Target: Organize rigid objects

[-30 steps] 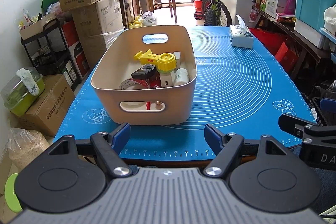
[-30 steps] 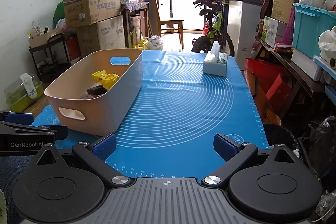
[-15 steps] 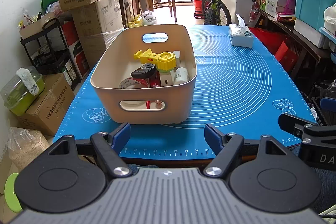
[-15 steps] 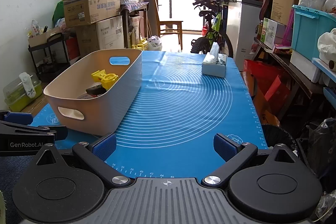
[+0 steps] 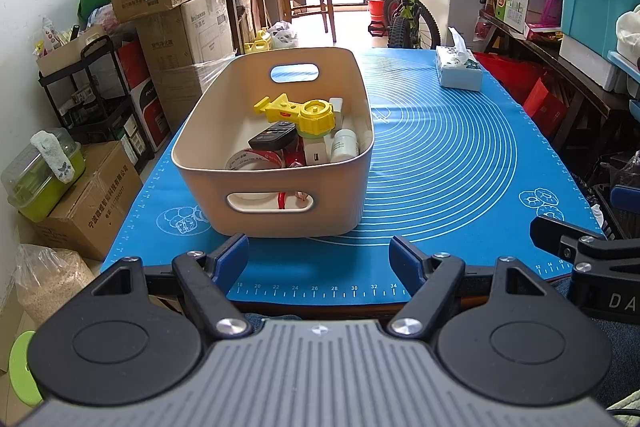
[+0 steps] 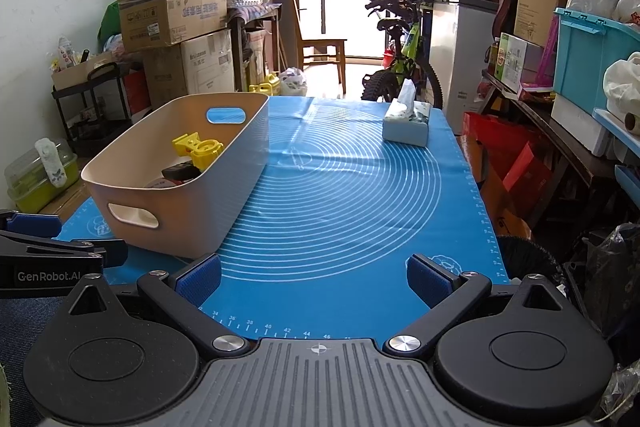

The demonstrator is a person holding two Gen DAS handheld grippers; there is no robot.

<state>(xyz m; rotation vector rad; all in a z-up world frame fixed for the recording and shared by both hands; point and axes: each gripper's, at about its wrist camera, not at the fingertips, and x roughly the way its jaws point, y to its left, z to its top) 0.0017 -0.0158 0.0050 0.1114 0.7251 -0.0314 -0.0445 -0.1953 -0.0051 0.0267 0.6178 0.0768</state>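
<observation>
Here, left to right: the bin (image 5: 276,183) sits on the left part of the mat (image 5: 448,163), just ahead of the left gripper (image 5: 318,257), apart from its blue pads. Left jaws stand wide, nothing between them. Inside the bin, toward its right wall: a tape roll (image 5: 256,159), a black remote (image 5: 274,137), a yellow tool (image 5: 304,111), a white bottle (image 5: 344,146). The right gripper (image 6: 314,279) hangs over bare mat near the table's front edge, the bin ahead to its left, well apart; its jaws are also spread and empty. A tissue box (image 6: 406,125) rests at the far right of the mat. Against the frames a second back: no visible change, both grippers and the bin in the same places
</observation>
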